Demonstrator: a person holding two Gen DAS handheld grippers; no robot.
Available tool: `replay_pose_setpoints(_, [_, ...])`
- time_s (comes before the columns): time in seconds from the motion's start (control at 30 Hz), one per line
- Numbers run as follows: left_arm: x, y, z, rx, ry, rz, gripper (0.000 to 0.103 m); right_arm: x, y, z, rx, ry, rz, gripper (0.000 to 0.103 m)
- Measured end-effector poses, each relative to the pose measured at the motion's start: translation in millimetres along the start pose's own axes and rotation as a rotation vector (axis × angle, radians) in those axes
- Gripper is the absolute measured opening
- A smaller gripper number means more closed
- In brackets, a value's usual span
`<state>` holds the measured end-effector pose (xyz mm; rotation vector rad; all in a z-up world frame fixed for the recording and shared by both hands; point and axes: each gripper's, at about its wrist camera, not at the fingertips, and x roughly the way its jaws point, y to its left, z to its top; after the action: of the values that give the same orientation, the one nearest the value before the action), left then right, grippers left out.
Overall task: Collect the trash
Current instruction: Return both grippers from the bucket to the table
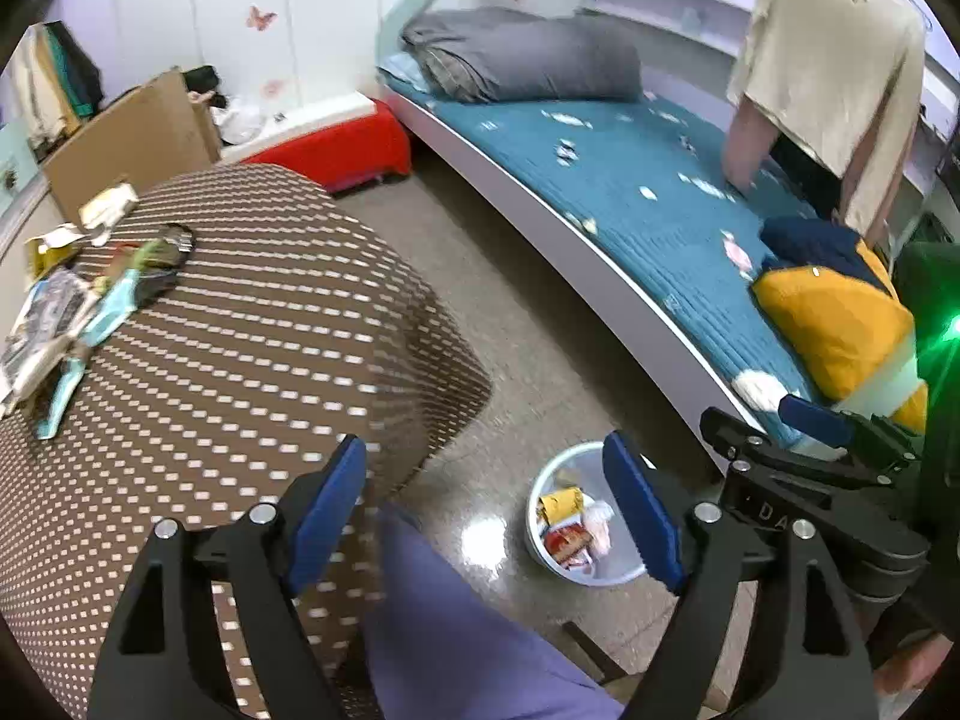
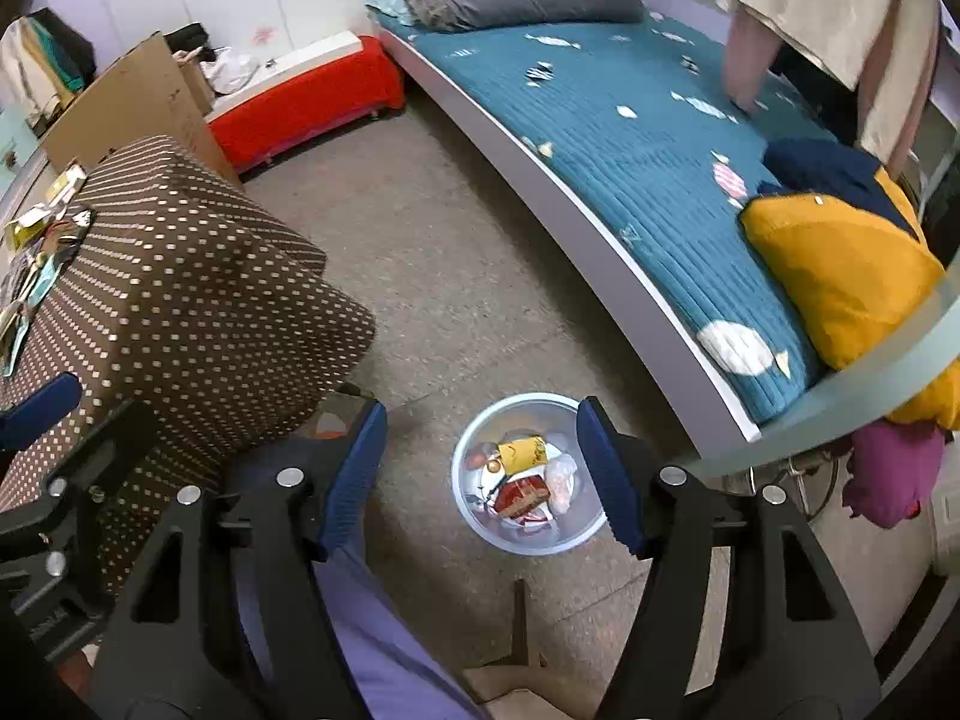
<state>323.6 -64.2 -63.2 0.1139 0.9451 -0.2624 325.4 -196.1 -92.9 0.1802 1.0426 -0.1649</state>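
A pale blue bin (image 1: 618,576) stands on the floor between the table and the bed, holding yellow, red and white wrappers. My left gripper (image 1: 486,504) hovers above it, open and empty. My right gripper (image 2: 480,474) also hangs over the bin (image 2: 576,534), open with nothing between its blue pads. More wrappers (image 1: 72,306) lie in a pile at the far left edge of the table with the brown dotted cloth (image 1: 252,312). The right wrist view shows the wrappers (image 2: 42,258) at its left edge.
A bed with a teal cover (image 1: 630,198) runs along the right, with a yellow pillow (image 1: 840,324) on it. A person (image 1: 834,60) stands at its far side. A red bench (image 1: 336,144) and a cardboard box (image 1: 138,132) sit by the back wall. A purple trouser leg (image 1: 456,648) fills the bottom.
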Motion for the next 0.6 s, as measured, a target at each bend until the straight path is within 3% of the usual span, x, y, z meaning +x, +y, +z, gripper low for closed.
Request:
replay_pose_setpoints(0.3, [-27.0,52.6,-5.8,-0.098,-0.056,0.062,0.085,-8.1,54.9,8.4,-0.09,-0.028,0.05,0.069])
replay_pose_setpoints(0.6, [-49.7,133.4,-20.6,-0.24,-0.077,0.153,0.088,-13.6,126.4,14.5,-0.21,-0.049,0.12,0.072])
